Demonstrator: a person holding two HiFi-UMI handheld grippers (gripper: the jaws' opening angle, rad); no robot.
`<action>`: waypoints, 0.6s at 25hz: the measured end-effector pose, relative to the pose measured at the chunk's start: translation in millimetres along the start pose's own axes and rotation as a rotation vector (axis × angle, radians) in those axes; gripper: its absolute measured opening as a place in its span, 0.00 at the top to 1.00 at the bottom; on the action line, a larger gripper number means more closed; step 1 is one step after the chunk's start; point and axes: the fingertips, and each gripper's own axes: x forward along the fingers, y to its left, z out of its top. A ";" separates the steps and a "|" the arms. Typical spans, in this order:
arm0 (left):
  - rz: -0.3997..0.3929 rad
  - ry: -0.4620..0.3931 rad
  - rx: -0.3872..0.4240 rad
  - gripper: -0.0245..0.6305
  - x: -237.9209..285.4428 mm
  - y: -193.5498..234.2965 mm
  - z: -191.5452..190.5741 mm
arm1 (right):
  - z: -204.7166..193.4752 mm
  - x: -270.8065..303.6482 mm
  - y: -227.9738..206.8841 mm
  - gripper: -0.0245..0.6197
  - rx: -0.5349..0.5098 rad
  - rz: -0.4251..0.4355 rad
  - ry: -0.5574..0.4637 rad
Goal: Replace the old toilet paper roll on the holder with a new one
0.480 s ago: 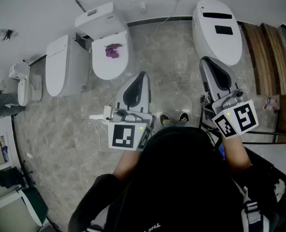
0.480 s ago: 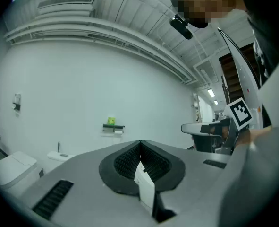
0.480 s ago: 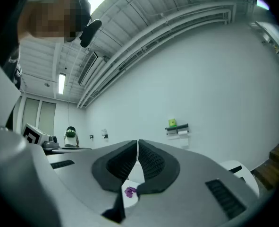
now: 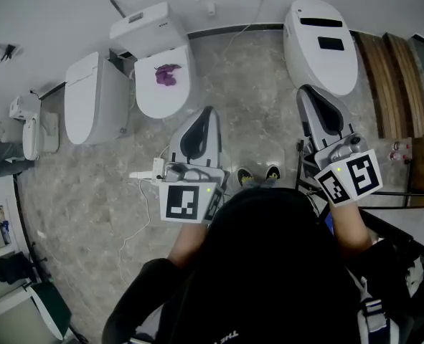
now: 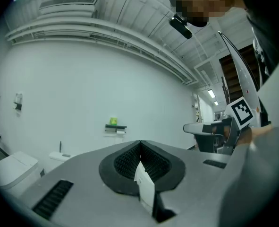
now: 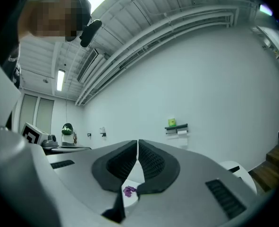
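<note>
The left gripper (image 5: 140, 143) has its two dark ribbed jaws pressed together at the tips, with nothing clamped between them. The right gripper (image 6: 138, 142) is closed in the same way and is also empty. Through the opening behind its tips, a small crumpled purple object (image 6: 129, 190) shows lying on something white.

In the head view the person holds both grippers level and side by side, with a clear gap between them, above a grey marbled floor (image 4: 255, 113). Ahead of the left gripper stands a white toilet (image 4: 154, 56) with the purple object on its oval top. A second white toilet (image 4: 93, 99) stands just to that one's left. A rounded white toilet with dark panels (image 4: 319, 45) stands ahead of the right gripper, and brown wooden steps (image 4: 394, 84) run along the right edge.

On the far white wall is a dark wall-mounted holder (image 5: 115, 127). The white toilet paper roll (image 5: 121, 132) sits just beneath it and a small green box (image 5: 113, 121) rests on top, all well apart from both grippers.
</note>
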 end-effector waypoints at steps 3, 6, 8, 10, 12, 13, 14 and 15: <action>-0.012 -0.015 -0.008 0.93 -3.0 9.2 2.5 | -0.2 3.2 5.7 0.93 0.003 -0.012 -0.010; -0.019 -0.014 0.001 0.93 -3.9 17.5 -1.0 | -0.5 3.2 12.2 0.93 -0.008 -0.012 -0.023; -0.028 -0.012 0.009 0.93 -1.0 21.8 -2.8 | -1.2 6.0 14.0 0.93 -0.013 -0.021 -0.022; -0.040 -0.011 0.006 0.93 0.3 24.5 -3.9 | -1.5 8.6 15.5 0.93 -0.011 -0.027 -0.022; -0.044 -0.013 0.004 0.93 2.1 26.9 -4.1 | -0.9 10.6 15.2 0.93 -0.006 -0.031 -0.027; -0.044 -0.016 0.005 0.93 4.1 27.8 -3.7 | -0.3 12.0 13.9 0.93 -0.005 -0.032 -0.031; -0.043 -0.018 0.005 0.93 6.8 28.7 -3.0 | 0.4 14.0 12.1 0.93 -0.005 -0.032 -0.034; -0.042 -0.018 0.006 0.93 9.4 29.8 -2.0 | 1.0 16.8 10.9 0.93 -0.004 -0.030 -0.035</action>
